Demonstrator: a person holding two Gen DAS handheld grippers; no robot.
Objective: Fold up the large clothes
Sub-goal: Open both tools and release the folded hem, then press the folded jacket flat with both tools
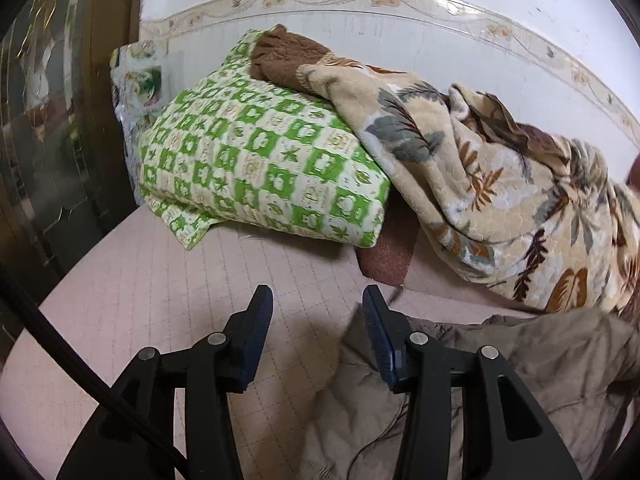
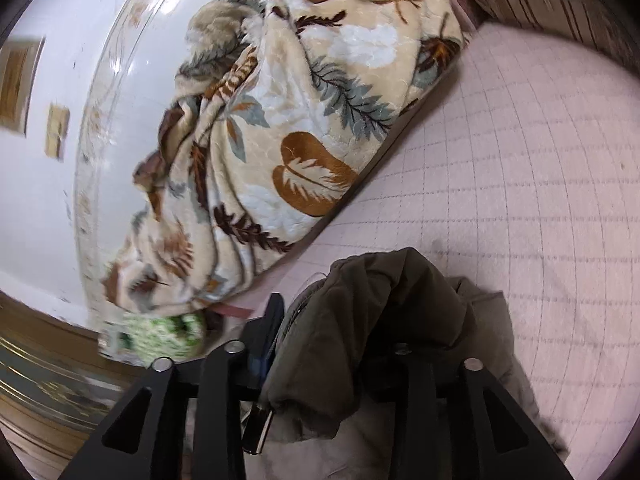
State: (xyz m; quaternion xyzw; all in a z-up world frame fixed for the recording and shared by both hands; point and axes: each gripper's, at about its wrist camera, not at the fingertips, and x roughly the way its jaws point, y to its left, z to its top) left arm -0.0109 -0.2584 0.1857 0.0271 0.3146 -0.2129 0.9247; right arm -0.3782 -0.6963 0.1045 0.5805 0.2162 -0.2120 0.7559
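While the left claw (image 1: 318, 300) hovers with jaws apart and nothing between them, the olive jacket (image 1: 500, 360) lies just to its right on the pink bed (image 1: 140, 300). Bunched jacket fabric fills the right claw (image 2: 340, 320), though whether its pads press I cannot tell. Farther off lie the leaf-print blanket (image 2: 300, 120) and green checked pillow (image 1: 260, 152).

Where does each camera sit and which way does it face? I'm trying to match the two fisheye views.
Left wrist: rides the left gripper, looking down its open fingers across the pink quilted bed at the green checked pillow; the jacket lies right.
Right wrist: rides the right gripper, rolled view; the jacket bunches between its fingers.
Shared: leaf-print blanket, jacket, bed, pillow, white wall. No hand shows.
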